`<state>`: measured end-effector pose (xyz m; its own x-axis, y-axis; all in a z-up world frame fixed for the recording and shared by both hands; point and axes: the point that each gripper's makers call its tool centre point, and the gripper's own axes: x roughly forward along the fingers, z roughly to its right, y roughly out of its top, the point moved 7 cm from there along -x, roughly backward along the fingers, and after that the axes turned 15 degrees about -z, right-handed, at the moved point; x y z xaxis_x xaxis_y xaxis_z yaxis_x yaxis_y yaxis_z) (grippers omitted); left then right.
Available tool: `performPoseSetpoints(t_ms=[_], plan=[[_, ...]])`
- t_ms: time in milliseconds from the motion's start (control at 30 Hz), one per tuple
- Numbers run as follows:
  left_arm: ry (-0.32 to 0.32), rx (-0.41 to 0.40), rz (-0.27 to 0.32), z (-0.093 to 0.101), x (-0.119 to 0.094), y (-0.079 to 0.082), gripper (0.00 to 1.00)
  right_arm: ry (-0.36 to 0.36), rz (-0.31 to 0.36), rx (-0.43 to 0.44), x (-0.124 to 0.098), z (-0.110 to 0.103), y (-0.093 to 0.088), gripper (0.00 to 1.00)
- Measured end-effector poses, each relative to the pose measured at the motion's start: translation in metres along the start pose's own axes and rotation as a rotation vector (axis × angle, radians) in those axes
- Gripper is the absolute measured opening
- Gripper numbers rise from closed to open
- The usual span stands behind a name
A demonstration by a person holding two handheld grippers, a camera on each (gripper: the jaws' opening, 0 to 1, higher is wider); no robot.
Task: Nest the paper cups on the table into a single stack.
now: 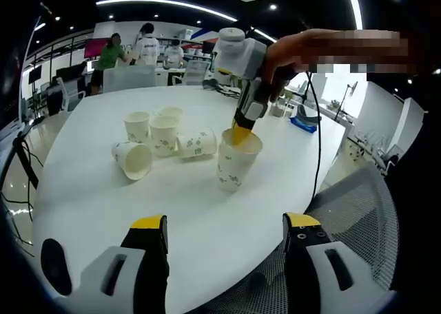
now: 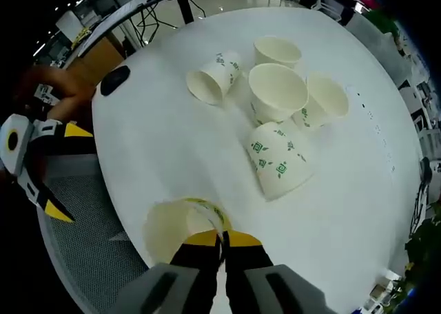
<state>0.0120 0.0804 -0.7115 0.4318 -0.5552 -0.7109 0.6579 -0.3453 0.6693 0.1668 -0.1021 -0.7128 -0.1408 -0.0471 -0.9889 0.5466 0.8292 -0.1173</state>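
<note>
An open office is seen, lit by ceiling light strips (image 1: 165, 2). A mesh chair (image 1: 358, 211) is placed beside the white bench (image 1: 89, 204). People (image 1: 146, 44) are gathered at far desks.

Matt paper cups (image 2: 277, 91) on a smooth glossy table (image 2: 158, 155)

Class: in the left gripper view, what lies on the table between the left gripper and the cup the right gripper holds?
Nothing: bare white table separates the left gripper from the held cup.
</note>
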Motion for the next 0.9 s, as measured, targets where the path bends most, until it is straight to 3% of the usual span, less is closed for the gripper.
performPoseSetpoints(t_ms=[533,900], plan=[[0.001,0.002,-0.004,0.000,0.000,0.000,0.67,0.003,0.013,-0.009,-0.004,0.000,-0.005,0.06],[0.000,0.013,-0.015,0.000,0.003,-0.002,0.66,0.029,0.076,0.022,-0.017,0.002,-0.007,0.09]])
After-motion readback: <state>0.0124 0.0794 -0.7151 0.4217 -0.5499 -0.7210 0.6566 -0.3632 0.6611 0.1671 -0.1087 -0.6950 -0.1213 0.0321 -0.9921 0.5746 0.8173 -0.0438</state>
